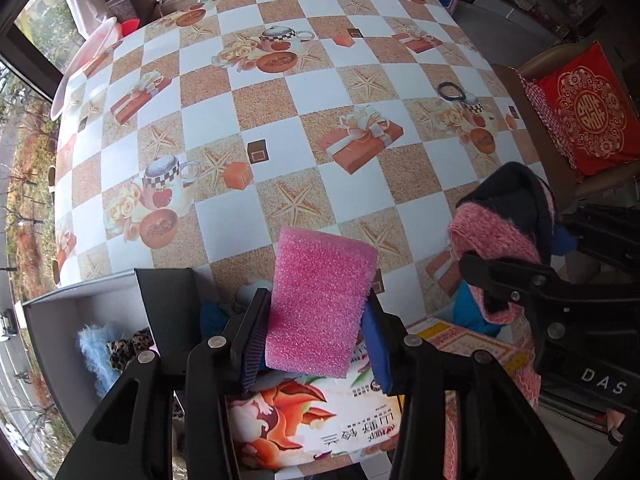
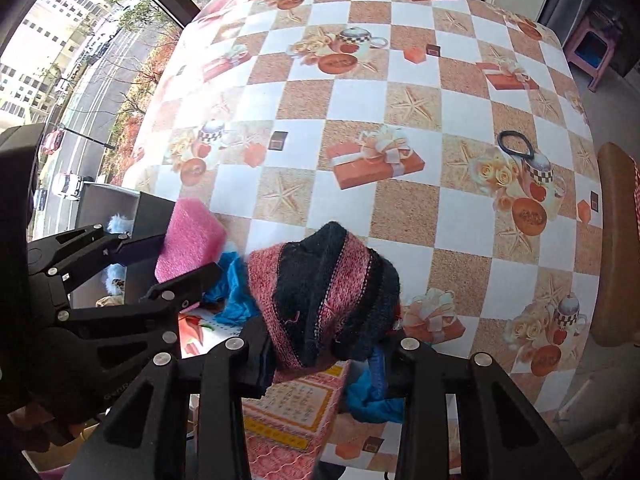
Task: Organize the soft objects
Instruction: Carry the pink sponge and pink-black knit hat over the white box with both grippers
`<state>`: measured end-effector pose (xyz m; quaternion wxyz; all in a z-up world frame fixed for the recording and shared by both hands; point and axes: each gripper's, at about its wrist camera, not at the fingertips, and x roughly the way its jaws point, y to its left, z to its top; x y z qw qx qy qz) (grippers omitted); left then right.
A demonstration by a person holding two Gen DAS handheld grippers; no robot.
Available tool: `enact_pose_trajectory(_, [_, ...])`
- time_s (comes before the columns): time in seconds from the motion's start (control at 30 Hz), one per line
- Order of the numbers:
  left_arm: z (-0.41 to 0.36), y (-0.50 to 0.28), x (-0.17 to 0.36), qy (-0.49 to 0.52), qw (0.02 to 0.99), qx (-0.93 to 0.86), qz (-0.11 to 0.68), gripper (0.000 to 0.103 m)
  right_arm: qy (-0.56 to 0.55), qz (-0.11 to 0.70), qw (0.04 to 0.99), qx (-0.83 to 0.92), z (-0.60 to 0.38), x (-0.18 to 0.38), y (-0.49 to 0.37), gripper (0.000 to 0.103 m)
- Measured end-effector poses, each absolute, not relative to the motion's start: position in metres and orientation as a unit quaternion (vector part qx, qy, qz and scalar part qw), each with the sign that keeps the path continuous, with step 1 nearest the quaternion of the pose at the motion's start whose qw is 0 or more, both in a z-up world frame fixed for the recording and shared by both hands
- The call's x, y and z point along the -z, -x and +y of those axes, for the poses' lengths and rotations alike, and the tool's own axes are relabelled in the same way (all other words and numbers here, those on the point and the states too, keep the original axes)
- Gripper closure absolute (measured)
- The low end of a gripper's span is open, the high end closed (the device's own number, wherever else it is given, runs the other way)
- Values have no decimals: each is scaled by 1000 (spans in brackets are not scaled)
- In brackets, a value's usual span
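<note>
My left gripper (image 1: pixel 316 320) is shut on a pink sponge (image 1: pixel 320 300) and holds it over the table's near edge; it also shows in the right wrist view (image 2: pixel 192 236). My right gripper (image 2: pixel 324 344) is shut on a pink-and-black knitted cloth (image 2: pixel 324 292), which shows in the left wrist view (image 1: pixel 504 224) at the right. Below the left gripper stands an open grey box (image 1: pixel 52 340) with a light-blue fluffy item (image 1: pixel 94 344) and a leopard-print item (image 1: pixel 128 350) inside.
The table (image 1: pixel 280 92) has a checkered cloth printed with teapots and gifts. A black hair tie (image 2: pixel 516 144) lies at its right. A blue cloth (image 2: pixel 236 292) and printed cardboard boxes (image 1: pixel 304 420) sit at the near edge. A chair with a red cushion (image 1: pixel 588 120) stands to the right.
</note>
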<state>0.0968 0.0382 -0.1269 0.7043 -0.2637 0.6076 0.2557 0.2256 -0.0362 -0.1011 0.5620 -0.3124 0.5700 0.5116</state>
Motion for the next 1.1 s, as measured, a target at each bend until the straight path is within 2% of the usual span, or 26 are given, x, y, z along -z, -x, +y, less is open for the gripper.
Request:
enact_pose_trajectory(0.53, [-9, -18, 83, 283, 715, -251, 587, 55, 320, 554, 544, -543, -67, 62, -139, 65])
enact_pose_trajectory(0.83, [-22, 33, 85, 291, 703, -262, 594, 55, 354, 557, 507, -554, -83, 67, -90, 65])
enact_pose_trajectory(1.1, [-11, 74, 78, 323, 696, -302, 566, 55, 374, 542, 479, -581, -65, 62, -45, 65])
